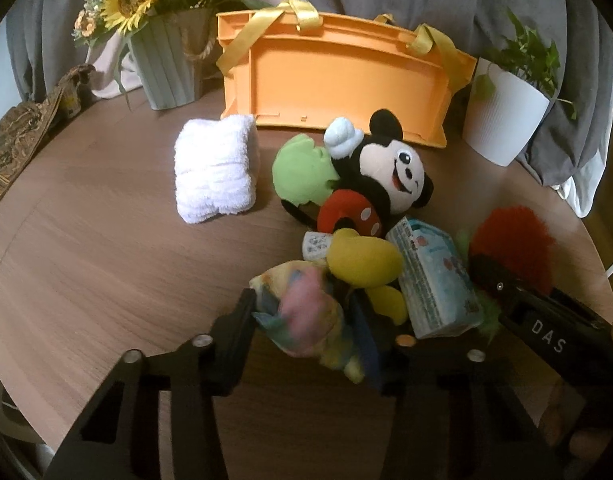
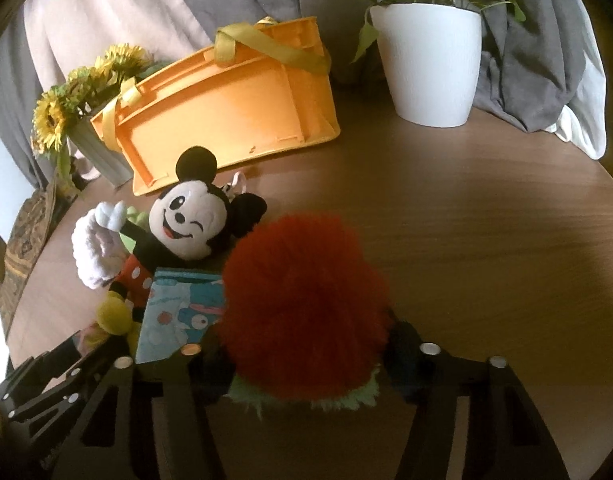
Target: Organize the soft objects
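My left gripper (image 1: 306, 320) is shut on a pastel tie-dye soft toy (image 1: 306, 316) near the table's front. Beyond it lie a Mickey Mouse plush (image 1: 382, 184), a green plush (image 1: 304, 172), a tissue pack (image 1: 434, 276) and a folded white towel (image 1: 216, 168). My right gripper (image 2: 306, 356) is shut on a fluffy red and green plush (image 2: 302, 304); it also shows in the left wrist view (image 1: 510, 240). An orange storage basket (image 1: 342, 76) with yellow handles stands at the back, also in the right wrist view (image 2: 234, 108).
A grey vase of sunflowers (image 1: 166, 64) stands back left of the basket. A white plant pot (image 1: 506, 116) stands back right, also in the right wrist view (image 2: 430, 64). Grey curtains hang behind the round wooden table (image 1: 106, 248). A patterned cloth (image 1: 22, 132) lies at the left edge.
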